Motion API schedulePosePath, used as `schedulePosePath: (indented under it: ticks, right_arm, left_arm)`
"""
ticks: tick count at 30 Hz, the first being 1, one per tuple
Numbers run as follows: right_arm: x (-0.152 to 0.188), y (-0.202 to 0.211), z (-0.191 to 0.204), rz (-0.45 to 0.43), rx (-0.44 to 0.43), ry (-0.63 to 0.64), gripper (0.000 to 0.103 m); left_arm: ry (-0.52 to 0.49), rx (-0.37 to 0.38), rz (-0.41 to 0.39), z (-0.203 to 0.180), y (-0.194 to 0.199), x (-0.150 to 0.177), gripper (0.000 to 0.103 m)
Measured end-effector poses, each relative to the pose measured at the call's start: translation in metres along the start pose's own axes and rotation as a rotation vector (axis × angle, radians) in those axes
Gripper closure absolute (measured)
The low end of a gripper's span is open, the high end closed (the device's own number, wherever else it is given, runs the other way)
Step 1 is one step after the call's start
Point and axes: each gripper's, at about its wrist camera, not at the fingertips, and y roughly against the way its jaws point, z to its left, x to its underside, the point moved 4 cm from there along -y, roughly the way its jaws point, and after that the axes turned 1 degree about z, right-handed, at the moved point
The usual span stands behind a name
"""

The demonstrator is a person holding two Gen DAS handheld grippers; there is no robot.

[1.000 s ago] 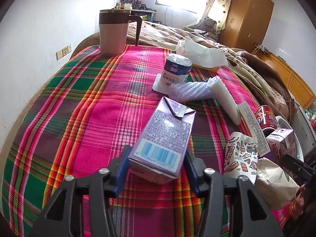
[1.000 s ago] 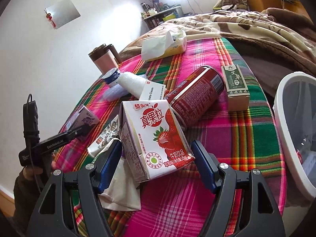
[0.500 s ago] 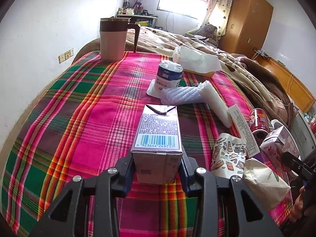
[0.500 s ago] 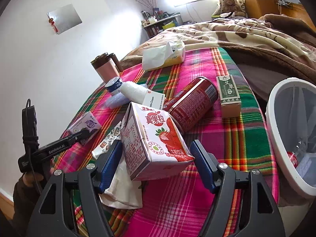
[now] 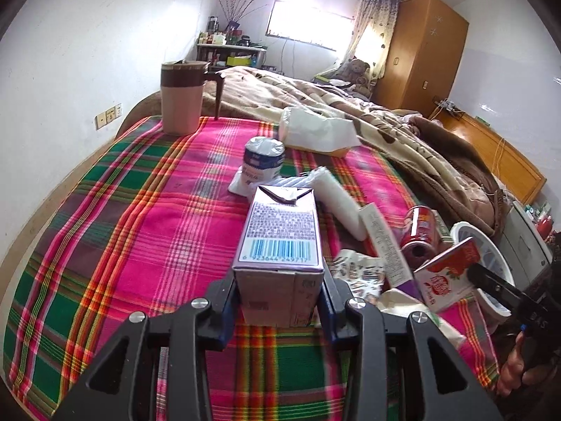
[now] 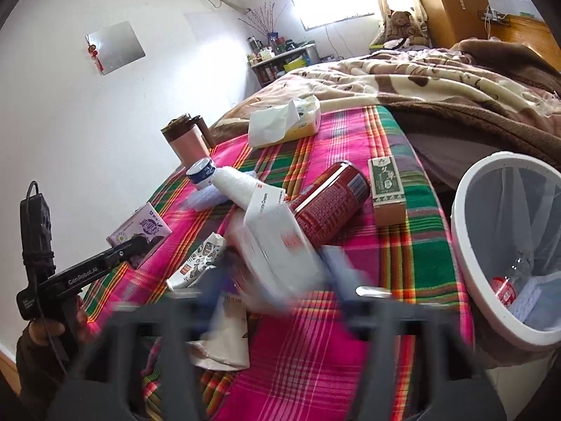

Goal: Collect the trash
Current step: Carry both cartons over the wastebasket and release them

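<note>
My left gripper [image 5: 278, 305] is shut on a purple drink carton [image 5: 280, 242], barcode side up, held just above the plaid cloth. The carton also shows in the right wrist view [image 6: 140, 231]. My right gripper [image 6: 277, 287] is blurred by motion and holds the strawberry milk carton [image 6: 277, 245] tilted between its fingers; the same carton shows in the left wrist view [image 5: 445, 277]. A white trash bin [image 6: 466, 245] with a clear liner stands off the table's right edge, with a bottle and wrappers inside.
On the plaid cloth [image 5: 140, 228] lie a red can [image 6: 333, 203], a green box [image 6: 385, 186], a white foam sleeve [image 5: 340, 203], a yogurt cup [image 5: 263, 158], crumpled paper wrappers [image 6: 217, 347], a tissue pack [image 5: 315, 133] and a pink jug [image 5: 182, 101]. A bed lies behind.
My left gripper closed on the purple carton and lifted it level. My right gripper closed on the strawberry carton and is lifting and tilting it, moving fast.
</note>
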Motion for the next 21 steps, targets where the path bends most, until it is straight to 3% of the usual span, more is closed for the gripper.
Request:
schedulePosePath:
  ticks: [8, 21]
  right_arm:
    - [0.0, 0.005, -0.009, -0.01, 0.011, -0.017, 0.066]
    - [-0.013, 0.041, -0.029, -0.112, 0.07, -0.018, 0.067]
  left_arm:
    - [-0.034, 0.041, -0.006, -0.027, 0.004, -0.001, 0.063]
    - [-0.135, 0.127, -0.028, -0.091, 0.014, -0.007, 0.063]
